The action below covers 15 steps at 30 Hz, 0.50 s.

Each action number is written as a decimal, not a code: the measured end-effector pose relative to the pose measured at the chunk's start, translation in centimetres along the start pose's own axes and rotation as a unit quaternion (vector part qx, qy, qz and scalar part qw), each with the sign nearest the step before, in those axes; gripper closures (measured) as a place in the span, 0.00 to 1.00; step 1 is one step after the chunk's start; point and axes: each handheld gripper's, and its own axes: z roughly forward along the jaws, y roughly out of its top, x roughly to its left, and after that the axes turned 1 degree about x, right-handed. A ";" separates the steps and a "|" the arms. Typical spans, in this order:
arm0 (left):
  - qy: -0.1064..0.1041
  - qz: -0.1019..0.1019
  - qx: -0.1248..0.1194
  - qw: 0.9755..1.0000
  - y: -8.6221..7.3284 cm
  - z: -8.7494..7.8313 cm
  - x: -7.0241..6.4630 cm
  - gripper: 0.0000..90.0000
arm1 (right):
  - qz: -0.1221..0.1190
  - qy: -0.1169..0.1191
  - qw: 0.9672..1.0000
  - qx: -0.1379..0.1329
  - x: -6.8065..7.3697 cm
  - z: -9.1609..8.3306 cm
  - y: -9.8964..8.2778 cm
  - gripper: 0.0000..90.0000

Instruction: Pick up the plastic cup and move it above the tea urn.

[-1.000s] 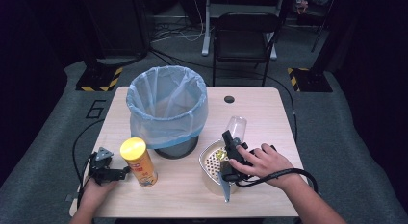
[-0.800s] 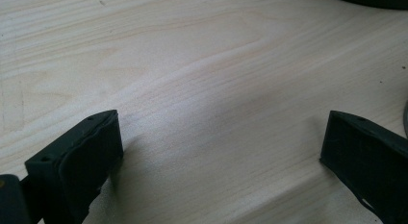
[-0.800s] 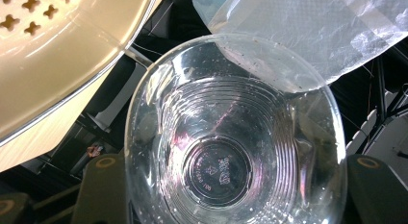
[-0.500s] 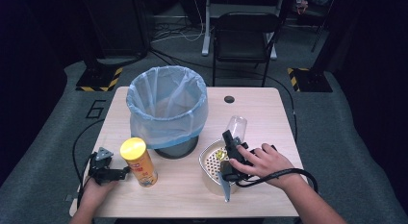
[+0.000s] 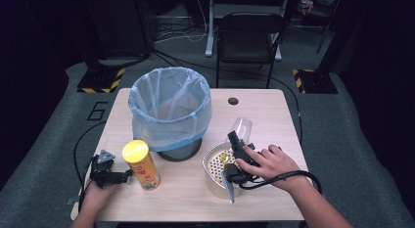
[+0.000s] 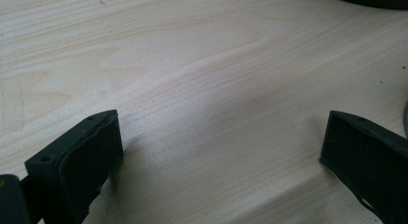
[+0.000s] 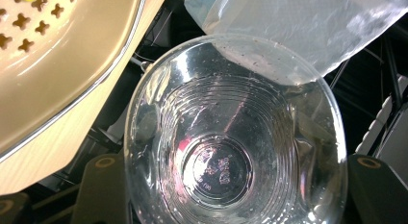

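Nothing has moved since the earlier frames; both your hands sit where they were. Right gripper is pinching the clear plastic cup, ribbed and empty, held above the table just beside the beige perforated colander with yellow bits in it. Blue-lined bin is close by, cup not in it yet, so the drop looks like what's left. Left gripper rests on the wood beside the yellow-lidded chip can, jaws spread, nothing between them.
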 end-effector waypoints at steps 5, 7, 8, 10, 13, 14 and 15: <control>0.000 0.000 0.000 1.000 0.0 0.0 0.0 0.01 | 0.080 -0.008 0.997 0.006 0.6 -0.1 -0.5 0.42; 0.000 0.000 0.000 1.000 0.0 0.0 0.0 0.01 | 0.126 -0.002 0.992 0.001 0.5 -0.1 -0.7 0.42; 0.000 0.000 0.000 1.000 0.0 0.0 0.0 0.01 | 0.172 -0.001 0.985 0.003 0.6 -0.2 -0.8 0.42; 0.000 0.000 -0.001 1.000 0.0 0.0 0.0 0.01 | 0.223 -0.004 0.975 0.000 0.7 -0.1 -0.9 0.42; 0.000 0.000 0.000 1.000 0.0 0.0 0.0 0.01 | 0.314 -0.007 0.949 -0.010 0.3 -0.1 -1.4 0.41; 0.000 0.000 0.000 1.000 0.0 0.0 0.0 0.01 | 0.371 -0.007 0.928 -0.020 0.0 -0.2 -1.8 0.41; 0.000 0.000 -0.001 1.000 0.0 0.0 0.0 0.01 | 0.406 -0.005 0.914 -0.026 -0.2 -0.2 -2.1 0.41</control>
